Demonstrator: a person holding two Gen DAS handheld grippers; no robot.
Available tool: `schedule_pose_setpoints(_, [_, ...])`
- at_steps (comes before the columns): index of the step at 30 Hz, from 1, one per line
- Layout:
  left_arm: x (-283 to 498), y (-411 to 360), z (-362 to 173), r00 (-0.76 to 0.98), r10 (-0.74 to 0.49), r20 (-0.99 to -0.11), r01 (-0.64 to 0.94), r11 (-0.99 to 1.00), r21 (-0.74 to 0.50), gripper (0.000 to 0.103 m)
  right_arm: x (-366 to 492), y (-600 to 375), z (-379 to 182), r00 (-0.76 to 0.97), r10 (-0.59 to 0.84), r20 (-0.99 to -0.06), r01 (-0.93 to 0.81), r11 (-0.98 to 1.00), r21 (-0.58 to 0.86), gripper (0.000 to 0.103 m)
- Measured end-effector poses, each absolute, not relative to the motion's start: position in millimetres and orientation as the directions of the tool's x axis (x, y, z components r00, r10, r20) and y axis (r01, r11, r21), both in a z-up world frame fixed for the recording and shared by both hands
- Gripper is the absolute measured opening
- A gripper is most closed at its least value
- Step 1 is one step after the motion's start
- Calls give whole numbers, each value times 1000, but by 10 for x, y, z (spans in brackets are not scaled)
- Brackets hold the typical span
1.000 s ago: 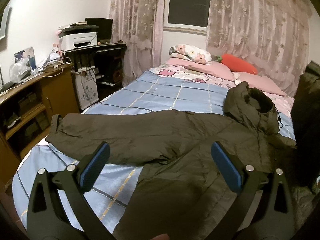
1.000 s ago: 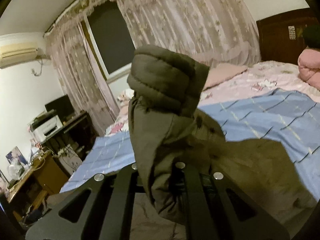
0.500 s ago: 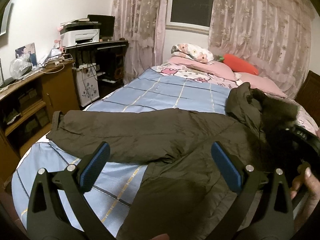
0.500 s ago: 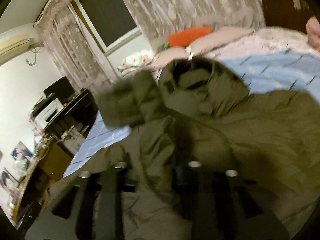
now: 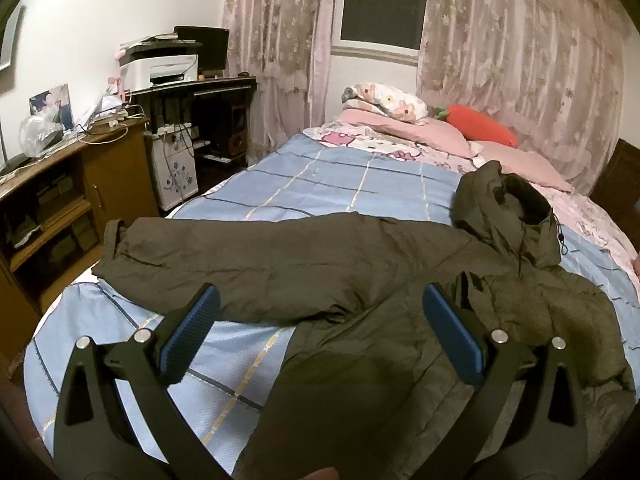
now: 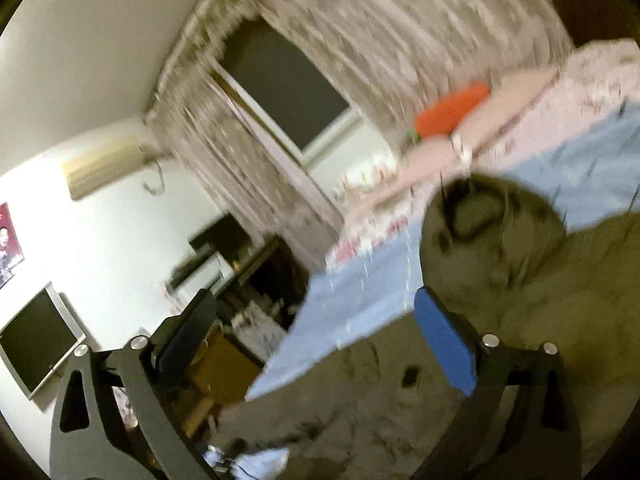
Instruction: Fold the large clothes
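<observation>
A dark olive hooded jacket (image 5: 360,280) lies on the blue checked bed sheet (image 5: 320,184). One sleeve (image 5: 208,256) stretches out to the left; the other sleeve is folded over the body on the right. The hood (image 5: 504,212) sits toward the pillows. My left gripper (image 5: 316,324) is open and empty, hovering over the jacket's lower body. My right gripper (image 6: 316,332) is open and empty, tilted, with the jacket (image 6: 520,320) and its hood (image 6: 488,224) under its right finger; that view is blurred.
Pink pillows (image 5: 400,124) and an orange carrot cushion (image 5: 480,128) lie at the bed's head. A wooden cabinet (image 5: 60,200) and a desk with a printer (image 5: 164,68) stand left of the bed. Curtains (image 5: 520,60) hang behind.
My right gripper carried the raised sleeve down onto the jacket body, let go and opened, then swung away tilted. The left gripper stayed open and nearly still.
</observation>
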State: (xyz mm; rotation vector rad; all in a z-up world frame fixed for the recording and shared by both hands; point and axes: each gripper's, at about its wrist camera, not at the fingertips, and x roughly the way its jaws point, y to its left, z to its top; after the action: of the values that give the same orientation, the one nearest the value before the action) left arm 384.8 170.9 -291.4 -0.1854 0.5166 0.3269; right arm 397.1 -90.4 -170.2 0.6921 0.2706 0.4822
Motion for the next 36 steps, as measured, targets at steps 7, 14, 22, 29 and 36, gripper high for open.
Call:
schedule_pose_setpoints(7, [3801,1719,-2897,822,254,-510,-348,932,-97,101,3106,-1097,-839,961,274,-39,-243,902,356,102])
schedule_pose_setpoints(14, [3631,1459,-2775,854,267,-447,-315,948,-37,101,2751,-928,-863,991,37,-128,-37,999,2,102])
schedule_pose_setpoints(22, [3124,1184,-2622,907,203,-369,-242,968,-62,101,2318,-1552,-1873,959,-69,-276,95,992,82,102])
schedule_pose_setpoints(29, [2589,1157,-2644,920,249,-303,-276,960,-51,101,1907,-1923,-2191,948,-45,-315,96,984,148,102])
schedule_pose_setpoints(36, [2303,1189,-2716,906,262,-331,-297,953,-59,101,1485,-2003,-2325,945,-53,-323,84,993,84,102])
